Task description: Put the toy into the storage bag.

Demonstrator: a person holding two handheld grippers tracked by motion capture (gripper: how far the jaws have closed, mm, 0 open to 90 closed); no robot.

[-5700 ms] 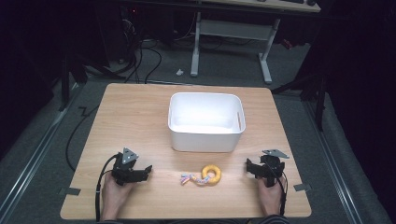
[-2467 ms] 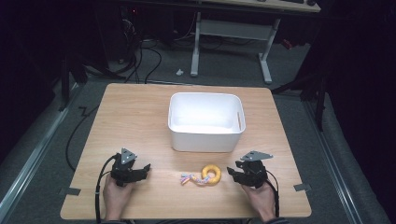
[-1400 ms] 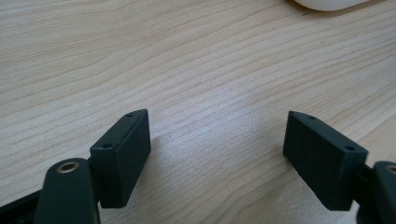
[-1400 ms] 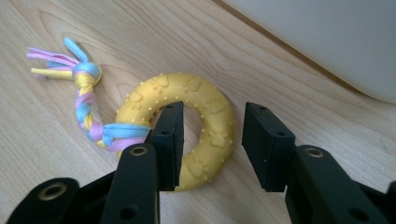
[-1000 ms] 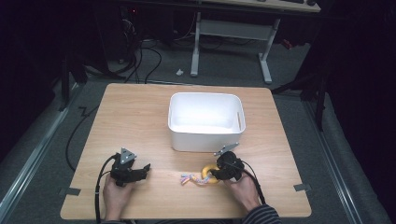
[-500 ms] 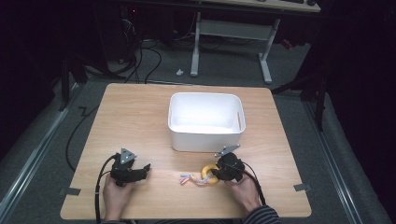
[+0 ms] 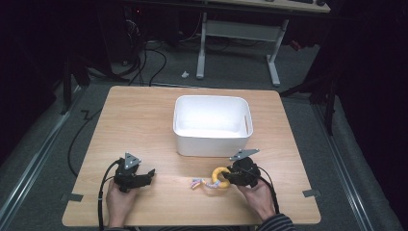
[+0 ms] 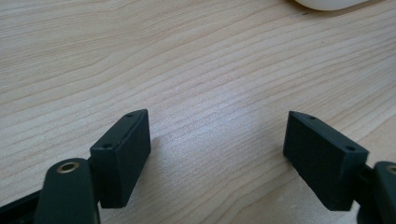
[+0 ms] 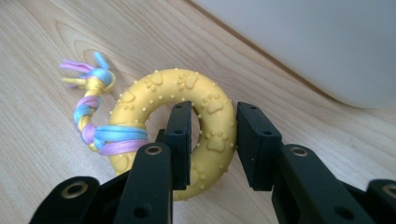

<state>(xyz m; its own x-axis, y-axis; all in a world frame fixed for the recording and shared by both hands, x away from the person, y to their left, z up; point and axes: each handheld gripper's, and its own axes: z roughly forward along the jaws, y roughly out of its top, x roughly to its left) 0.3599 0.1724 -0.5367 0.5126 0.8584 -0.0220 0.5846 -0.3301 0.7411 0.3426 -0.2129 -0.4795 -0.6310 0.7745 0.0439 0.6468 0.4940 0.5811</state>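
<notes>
A yellow rubber ring toy (image 7: 215, 173) with a pastel braided rope tail (image 7: 197, 183) lies on the wooden table near its front edge. My right gripper (image 7: 225, 177) is at the ring's right side. In the right gripper view the gripper (image 9: 214, 135) is shut on the ring (image 9: 187, 84): one jaw sits inside the hole, the other outside the band. The rope (image 9: 91, 116) trails off to the left. My left gripper (image 7: 149, 174) rests at the front left, open. Its jaws (image 8: 219, 154) stand wide apart over bare wood.
A white plastic bin (image 7: 211, 139) stands just behind the ring at mid table, seen close in the right gripper view (image 9: 317, 42). Bare tabletop (image 7: 130, 120) spreads left of the bin. Grey floor, cables and desk legs lie beyond the far edge.
My right gripper has slid left from the table's front right to the ring and shut on its band. The left gripper has stayed in place, and the ring lies where it was.
</notes>
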